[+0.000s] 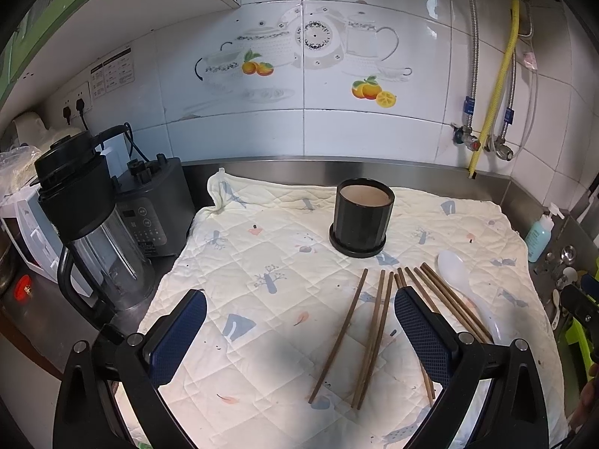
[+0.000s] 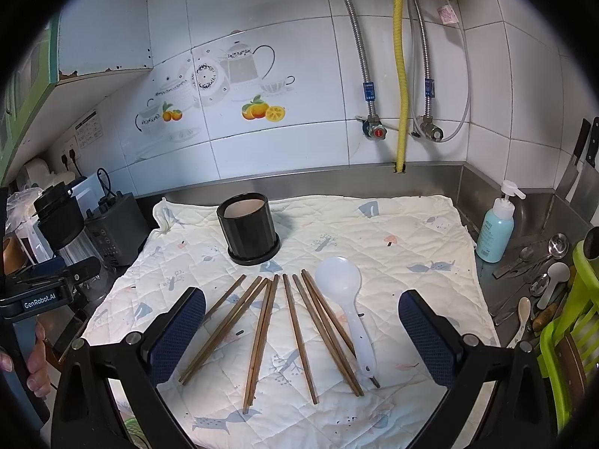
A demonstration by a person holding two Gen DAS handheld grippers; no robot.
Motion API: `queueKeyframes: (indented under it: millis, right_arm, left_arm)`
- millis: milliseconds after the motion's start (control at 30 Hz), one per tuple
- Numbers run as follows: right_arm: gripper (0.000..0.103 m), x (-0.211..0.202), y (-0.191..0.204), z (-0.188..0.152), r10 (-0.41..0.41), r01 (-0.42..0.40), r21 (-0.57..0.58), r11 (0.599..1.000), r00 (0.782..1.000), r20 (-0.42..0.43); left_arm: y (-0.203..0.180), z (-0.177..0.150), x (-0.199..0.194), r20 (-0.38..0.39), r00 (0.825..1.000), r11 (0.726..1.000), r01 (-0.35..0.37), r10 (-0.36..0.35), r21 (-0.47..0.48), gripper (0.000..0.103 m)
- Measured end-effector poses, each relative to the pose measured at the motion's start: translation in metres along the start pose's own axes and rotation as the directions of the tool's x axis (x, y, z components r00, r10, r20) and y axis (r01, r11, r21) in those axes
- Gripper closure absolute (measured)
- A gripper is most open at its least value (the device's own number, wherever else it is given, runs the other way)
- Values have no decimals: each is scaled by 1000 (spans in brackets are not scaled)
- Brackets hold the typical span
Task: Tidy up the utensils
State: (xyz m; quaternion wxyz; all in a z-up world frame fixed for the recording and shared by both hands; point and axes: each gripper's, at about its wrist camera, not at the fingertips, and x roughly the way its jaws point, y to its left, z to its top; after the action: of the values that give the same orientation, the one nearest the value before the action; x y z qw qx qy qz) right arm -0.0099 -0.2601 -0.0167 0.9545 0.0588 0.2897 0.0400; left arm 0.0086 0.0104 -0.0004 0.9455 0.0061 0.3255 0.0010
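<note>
Several chopsticks (image 2: 262, 336) between parted jaws

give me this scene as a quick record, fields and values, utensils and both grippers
surface: quilted cloth on steel counter
holder: black cup, upright, nothing in it
chopsticks: brown chopsticks fanned flat on cloth
spoon: white rice spoon, flat, right of chopsticks
left gripper: open, holding nothing
right gripper: open, holding nothing
placed in holder: none yet
</note>
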Motion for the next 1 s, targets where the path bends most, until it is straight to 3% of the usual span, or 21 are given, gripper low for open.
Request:
queueKeyframes:
  millis: [867, 1000]
  right_arm:
    - [0, 18, -2, 0, 6, -6, -6, 1000, 999, -36]
    - [0, 24, -2, -1, 3, -4, -20, 1000, 998, -56]
  left_arm:
    - [0, 1, 29, -53, 998, 1000, 26, -26, -2, 0]
    - [2, 1, 41, -73, 997, 999, 32, -32, 0, 6]
